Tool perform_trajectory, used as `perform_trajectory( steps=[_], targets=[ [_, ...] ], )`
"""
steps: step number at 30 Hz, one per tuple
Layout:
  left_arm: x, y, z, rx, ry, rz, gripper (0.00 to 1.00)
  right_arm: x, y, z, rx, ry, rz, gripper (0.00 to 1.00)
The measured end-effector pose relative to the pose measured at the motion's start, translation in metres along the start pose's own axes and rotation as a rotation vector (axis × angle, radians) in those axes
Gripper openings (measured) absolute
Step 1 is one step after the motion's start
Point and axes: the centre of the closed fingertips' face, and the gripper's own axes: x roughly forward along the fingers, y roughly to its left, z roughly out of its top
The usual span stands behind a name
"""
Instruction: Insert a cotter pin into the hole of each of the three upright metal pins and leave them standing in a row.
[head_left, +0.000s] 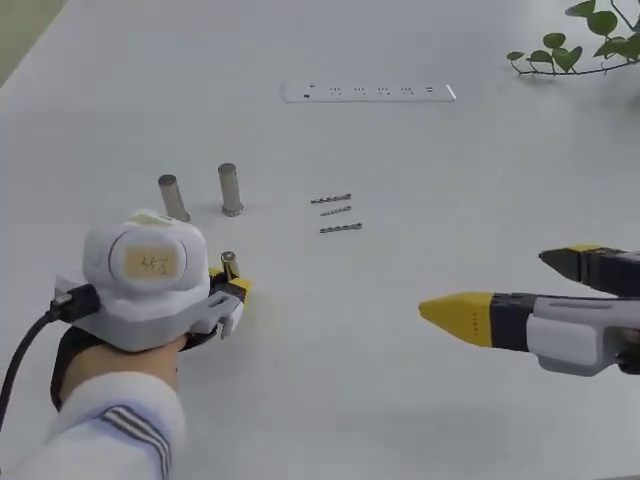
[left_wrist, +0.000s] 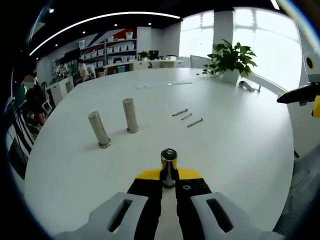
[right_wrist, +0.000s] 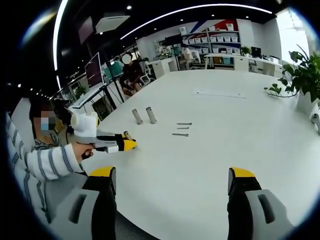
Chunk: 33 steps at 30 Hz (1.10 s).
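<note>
My left gripper (head_left: 232, 290) (left_wrist: 169, 176) is shut on one upright metal pin (left_wrist: 169, 165) (head_left: 229, 265) near the table's left front. Two more metal pins stand behind it, one (head_left: 172, 197) (left_wrist: 98, 129) leaning slightly and one (head_left: 230, 189) (left_wrist: 130, 115) upright. Three cotter pins (head_left: 336, 213) (left_wrist: 187, 116) (right_wrist: 181, 129) lie in a short stack to the right of the standing pins. My right gripper (head_left: 520, 290) (right_wrist: 170, 180) hovers open over the table's right front, well clear of everything, its yellow-tipped fingers (right_wrist: 104, 175) wide apart.
A white power strip (head_left: 368, 92) lies at the far side of the white table (head_left: 350, 360). Plant leaves (head_left: 585, 40) reach in at the far right corner. People sit at desks beyond the table's left edge in the right gripper view.
</note>
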Motion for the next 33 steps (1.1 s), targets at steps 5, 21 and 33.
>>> perform_trajectory(
  steps=[5,21,33],
  targets=[
    [0.001,0.001,-0.007,0.013,0.017,0.012,0.05,-0.002,0.002,0.000,0.000,0.001,-0.005,0.91],
    [0.002,0.002,-0.006,-0.070,-0.022,0.024,0.06,-0.007,0.007,0.005,-0.022,-0.005,-0.018,0.91],
    [-0.003,-0.004,-0.008,-0.113,-0.018,0.004,0.08,-0.014,0.012,0.001,-0.015,-0.015,-0.021,0.91]
  ],
)
